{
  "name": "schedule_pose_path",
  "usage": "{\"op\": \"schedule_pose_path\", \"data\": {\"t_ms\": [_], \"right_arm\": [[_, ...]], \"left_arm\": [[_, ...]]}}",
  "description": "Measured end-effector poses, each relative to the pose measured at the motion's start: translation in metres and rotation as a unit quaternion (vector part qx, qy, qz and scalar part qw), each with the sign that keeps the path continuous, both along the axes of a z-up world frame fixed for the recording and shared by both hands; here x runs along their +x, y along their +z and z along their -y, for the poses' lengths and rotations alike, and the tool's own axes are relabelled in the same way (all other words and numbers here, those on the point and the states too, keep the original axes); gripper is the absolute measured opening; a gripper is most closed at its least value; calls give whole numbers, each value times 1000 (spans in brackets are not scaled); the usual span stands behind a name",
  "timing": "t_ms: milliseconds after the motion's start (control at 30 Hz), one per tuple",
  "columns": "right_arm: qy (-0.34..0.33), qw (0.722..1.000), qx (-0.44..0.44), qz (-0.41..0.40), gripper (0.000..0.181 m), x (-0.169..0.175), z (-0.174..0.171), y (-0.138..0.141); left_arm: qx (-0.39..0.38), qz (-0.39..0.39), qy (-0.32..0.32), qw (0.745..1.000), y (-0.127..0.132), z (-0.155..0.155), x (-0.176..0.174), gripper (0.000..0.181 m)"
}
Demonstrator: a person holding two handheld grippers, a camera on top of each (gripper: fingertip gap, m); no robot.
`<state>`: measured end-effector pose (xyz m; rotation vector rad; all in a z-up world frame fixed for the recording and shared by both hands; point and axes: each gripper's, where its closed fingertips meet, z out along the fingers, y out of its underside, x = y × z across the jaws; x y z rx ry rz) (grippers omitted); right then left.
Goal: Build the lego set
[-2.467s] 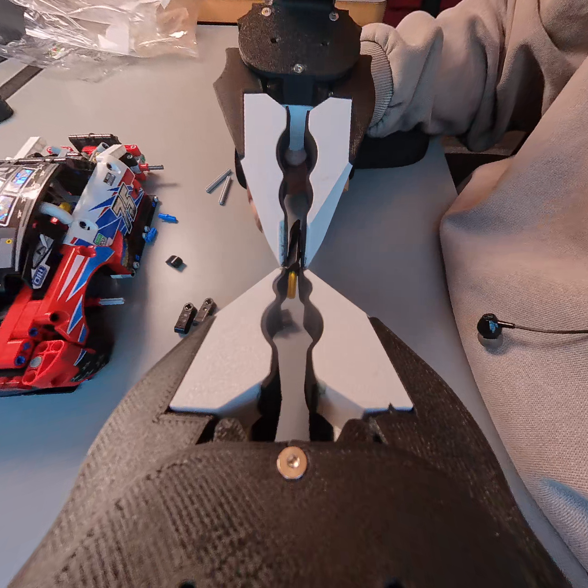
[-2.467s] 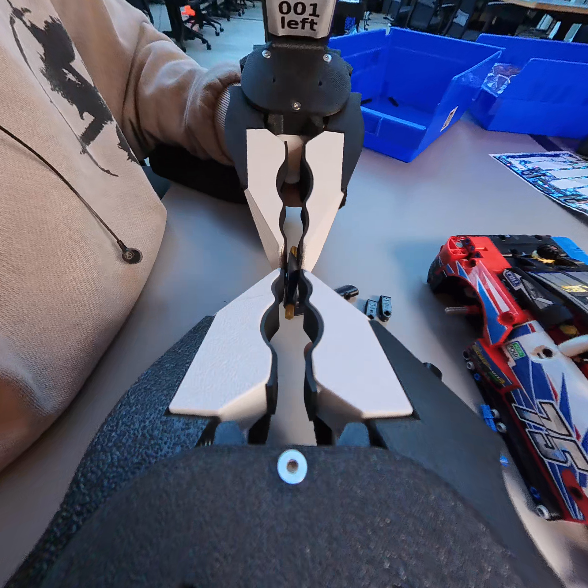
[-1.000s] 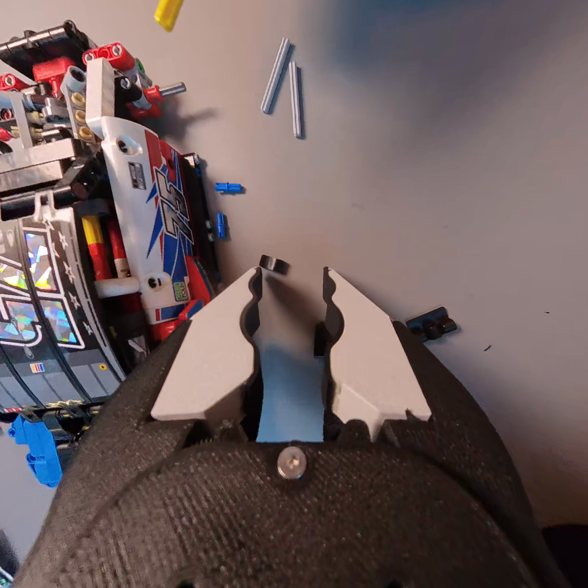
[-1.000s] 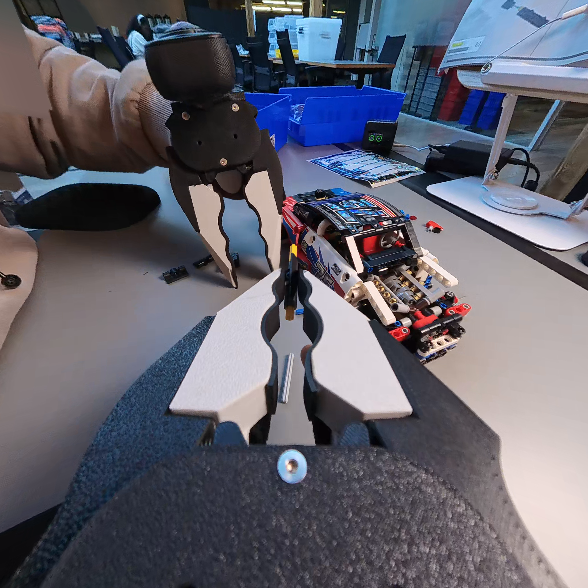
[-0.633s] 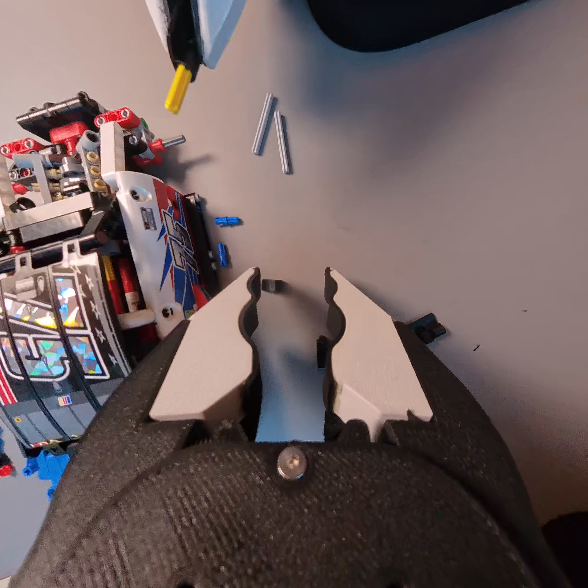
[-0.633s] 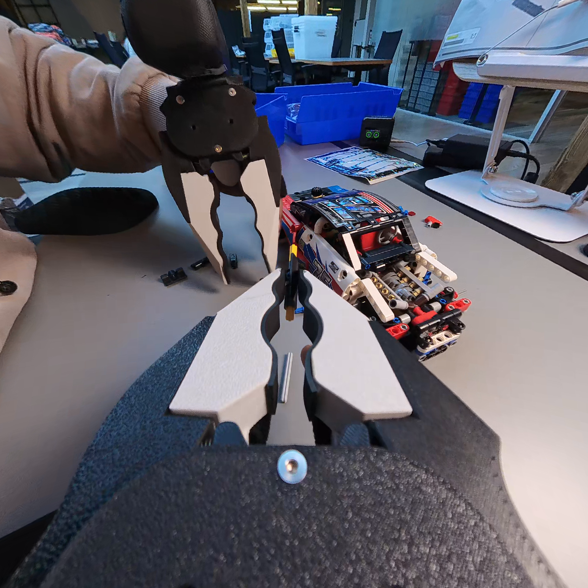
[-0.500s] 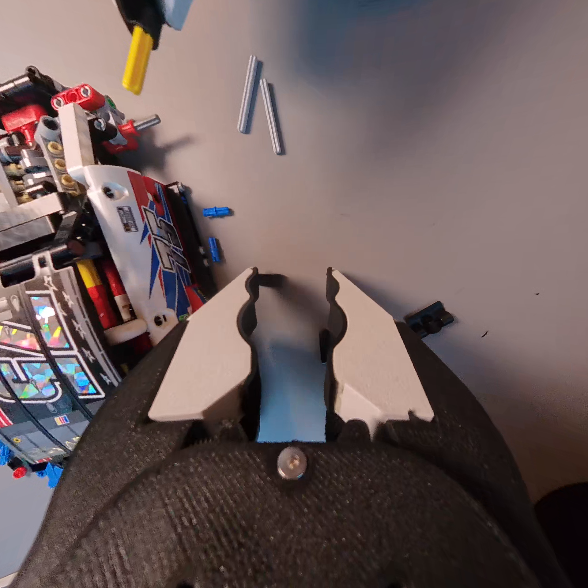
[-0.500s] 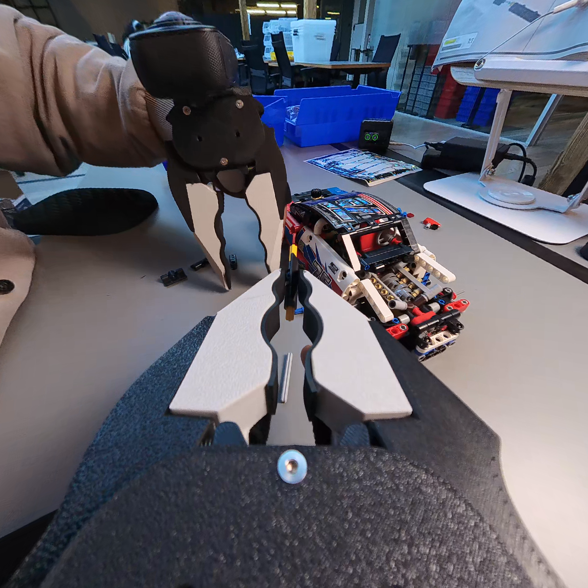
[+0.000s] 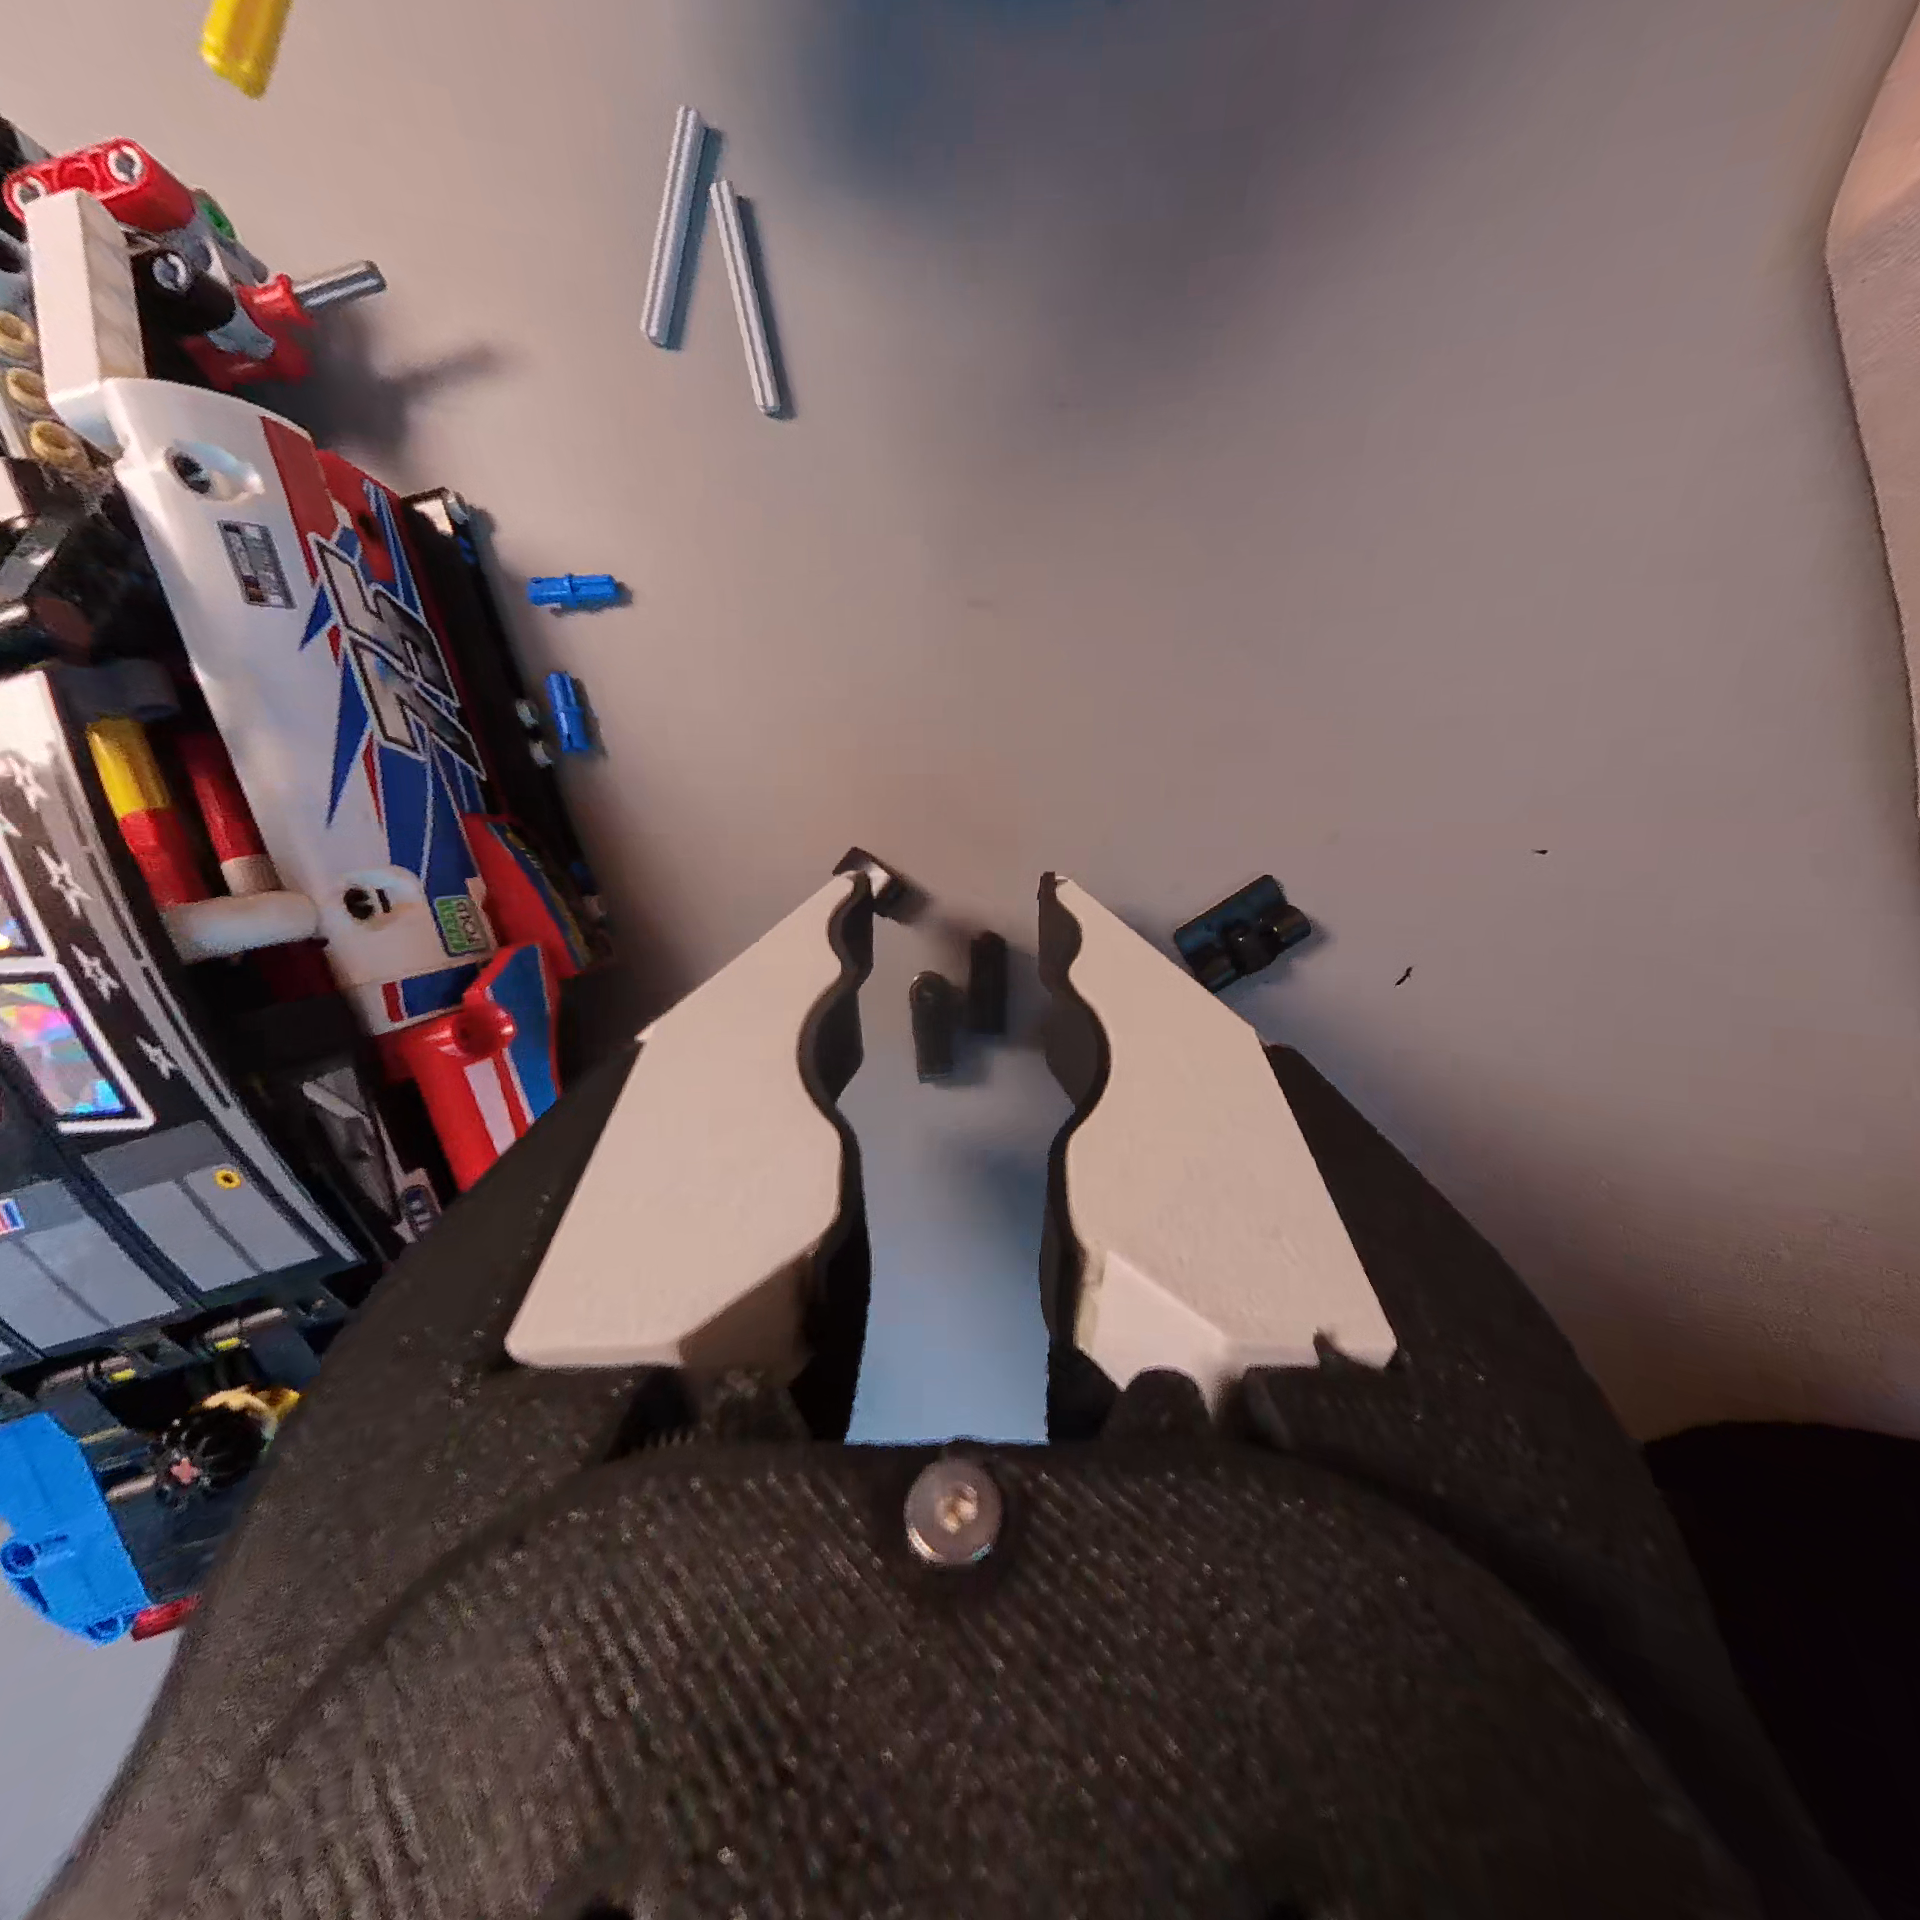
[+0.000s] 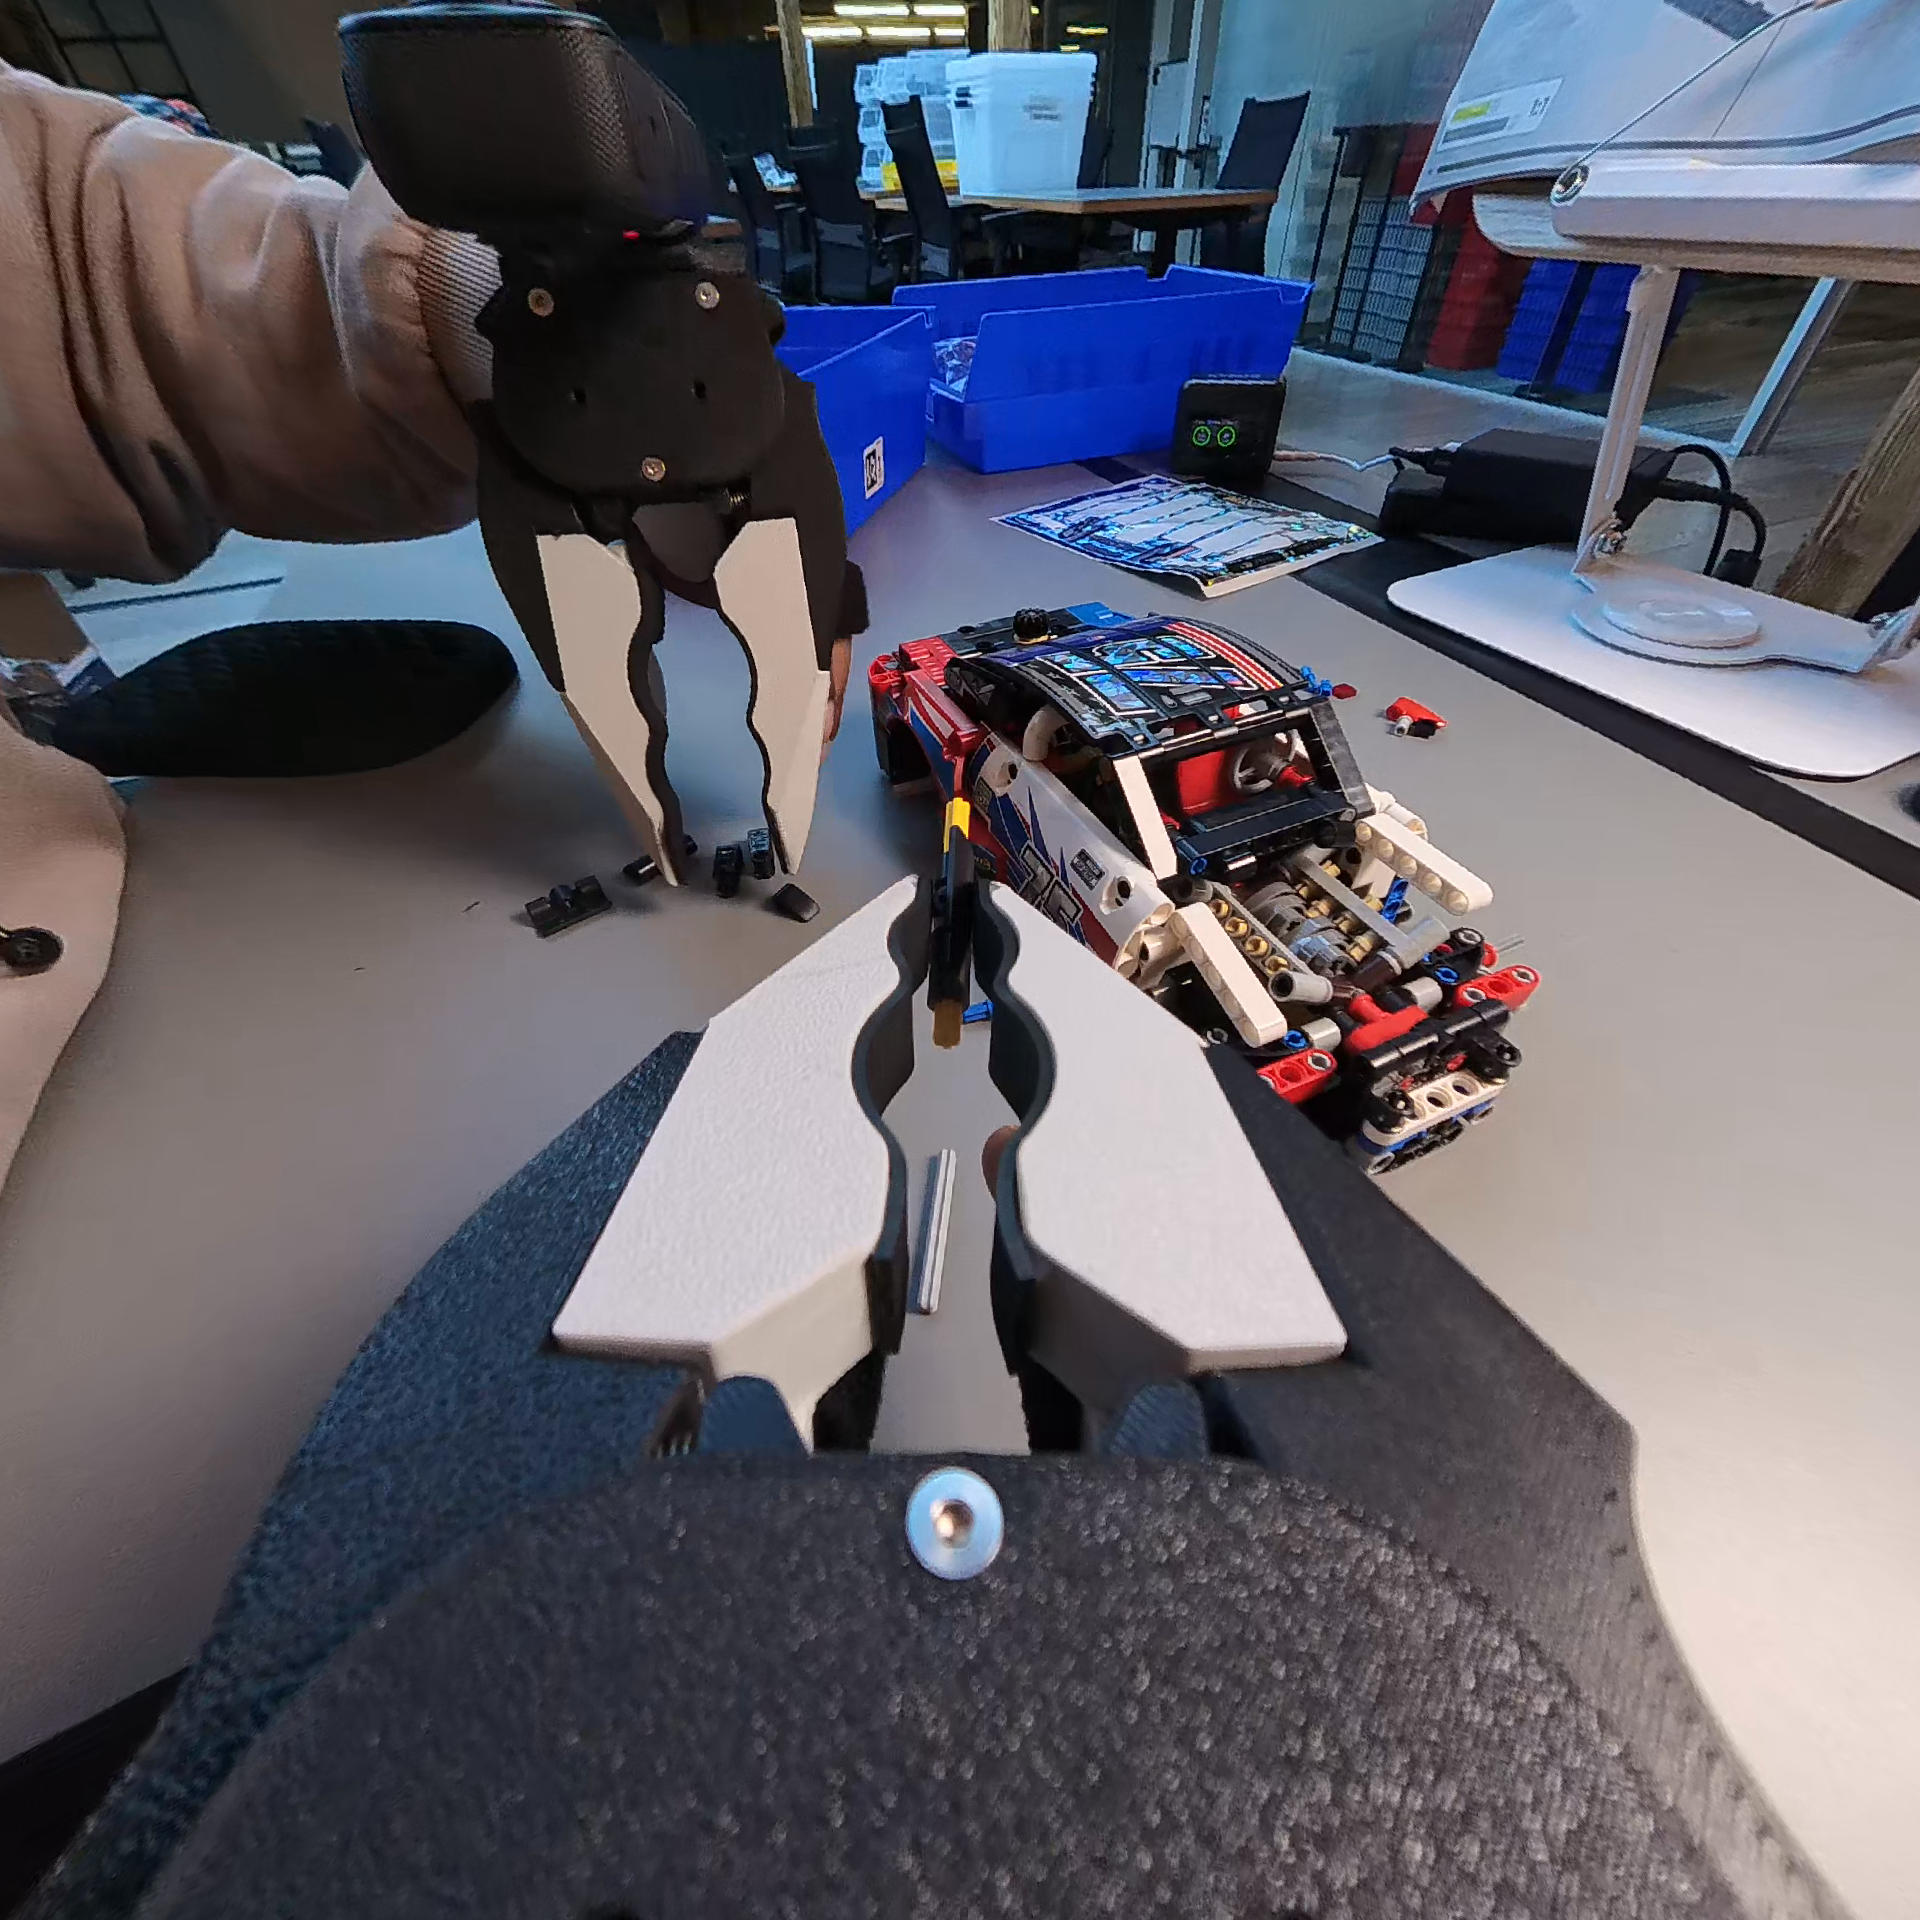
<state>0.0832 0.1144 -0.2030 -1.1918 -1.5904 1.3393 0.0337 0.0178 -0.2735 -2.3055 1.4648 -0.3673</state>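
The left gripper [image 9: 954,883] points down at the grey table [image 9: 1351,623] with its white fingers [image 9: 717,1132] spread wide and nothing between them but bare tabletop and two small black connectors [image 9: 961,997], which lie side by side in the gap near the centre of the left wrist view. The left fingertip sits at, or just over, another small black piece [image 9: 868,871]; whether it touches cannot be told. A wider black clip piece [image 9: 1242,930] lies to the right of the right fingertip, apart from it. In the right wrist view the same gripper [image 10: 727,857] stands in the upper left of the frame, tips down among those black pieces. The right gripper [image 10: 951,894] is closed narrow on a thin black axle with yellow ends [image 10: 951,935], held upright at the fingertips in the middle of the frame; its yellow tip also shows at the top left corner of the left wrist view. The lego car [image 10: 1195,852], red, white and blue with a dark stickered roof, sits on the table right of centre in the right wrist view and along the left edge of the left wrist view [image 9: 312,727]. Its front end shows exposed white beams, grey gears and red fittings. Two grey axles [image 9: 712,249] lie near the top centre of the left wrist view, and two blue pins [image 9: 569,644] lie just beside the car's flank.
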Motion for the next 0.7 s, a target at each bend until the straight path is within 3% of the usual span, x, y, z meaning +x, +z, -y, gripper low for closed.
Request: {"op": "schedule_pose_path", "data": {"t_ms": [33, 233, 567, 700], "right_arm": [[0, 1000, 0, 0, 5, 0, 0, 0], [-1, 1000, 5, -1, 5, 0, 0, 0], [-1, 1000, 2, 0, 5, 0, 0, 0], [-1, 1000, 0, 0, 5, 0, 0, 0]], "left_arm": [[-1, 5, -10, 1000, 0, 0, 2, 30], [-24, -17, -58, 998, -11, 4, 8, 32], [-44, -43, -36, 997, -14, 3, -12, 38], [-37, -30, -11, 999, -12, 4, -15, 31]]}}
